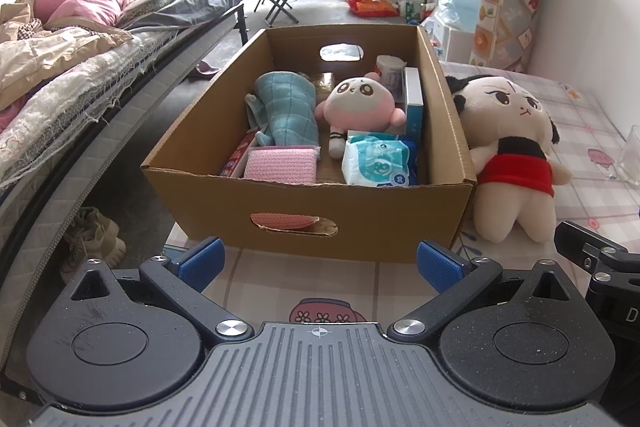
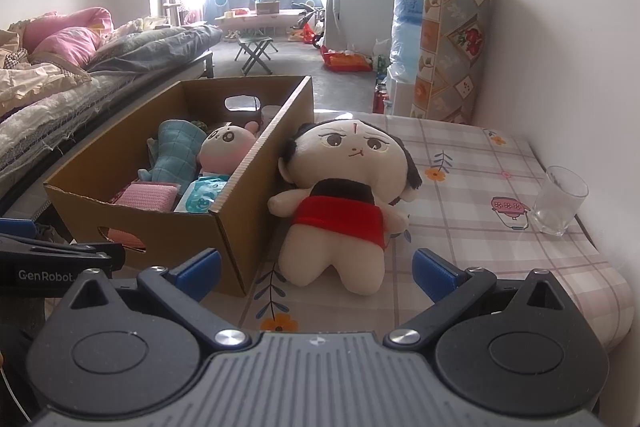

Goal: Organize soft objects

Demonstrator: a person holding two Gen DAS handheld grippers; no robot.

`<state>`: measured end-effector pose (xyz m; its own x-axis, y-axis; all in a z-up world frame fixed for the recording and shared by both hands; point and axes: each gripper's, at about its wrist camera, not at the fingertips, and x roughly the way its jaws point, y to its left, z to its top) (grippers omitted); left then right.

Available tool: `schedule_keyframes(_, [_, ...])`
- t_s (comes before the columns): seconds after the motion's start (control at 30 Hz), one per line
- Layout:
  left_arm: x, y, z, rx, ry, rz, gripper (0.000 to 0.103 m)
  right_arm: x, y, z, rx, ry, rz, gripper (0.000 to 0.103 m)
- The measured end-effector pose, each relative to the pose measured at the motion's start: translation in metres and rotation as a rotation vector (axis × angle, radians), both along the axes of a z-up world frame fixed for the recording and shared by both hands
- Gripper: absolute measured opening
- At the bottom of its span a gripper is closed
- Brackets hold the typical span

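A brown cardboard box [image 1: 320, 203] [image 2: 168, 223] stands on the checked tablecloth. Inside lie a teal cloth [image 1: 288, 107] [image 2: 176, 151], a pink-and-white plush [image 1: 360, 103] [image 2: 226, 151], a pink sponge [image 1: 280, 165] [image 2: 150, 197] and a tissue pack [image 1: 378, 163] [image 2: 202, 195]. A big cream doll in a red top [image 1: 516, 147] [image 2: 344, 195] leans against the box's right side, outside it. My left gripper [image 1: 320, 263] is open just before the box's near wall. My right gripper [image 2: 316, 269] is open right in front of the doll's legs.
A clear glass [image 2: 560, 201] [image 1: 634, 155] stands near the table's right edge by the wall. A bed with quilts [image 1: 80, 39] runs along the left, shoes [image 1: 94, 239] under it. A rolled mat [image 2: 452, 43] stands in the far corner.
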<state>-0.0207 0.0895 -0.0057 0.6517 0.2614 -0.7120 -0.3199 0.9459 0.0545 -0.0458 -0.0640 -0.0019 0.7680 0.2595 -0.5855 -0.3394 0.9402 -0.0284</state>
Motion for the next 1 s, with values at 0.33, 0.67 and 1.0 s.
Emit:
schedule_keyframes(0.33, [0.0001, -0.0005, -0.0002, -0.001, 0.002, -0.001, 0.103, 0.0003, -0.0008, -0.0002, 0.001, 0.0, -0.002, 0.103])
schedule_keyframes(0.67, [0.0007, -0.0006, 0.0, -0.002, 0.005, -0.003, 0.103, 0.0004, -0.0016, 0.0003, -0.001, 0.001, -0.002, 0.103])
schedule_keyframes(1.0, [0.0012, -0.0014, -0.0006, -0.007, 0.01, -0.005, 0.103, -0.0001, -0.0032, 0.0006, 0.0, 0.0, -0.005, 0.103])
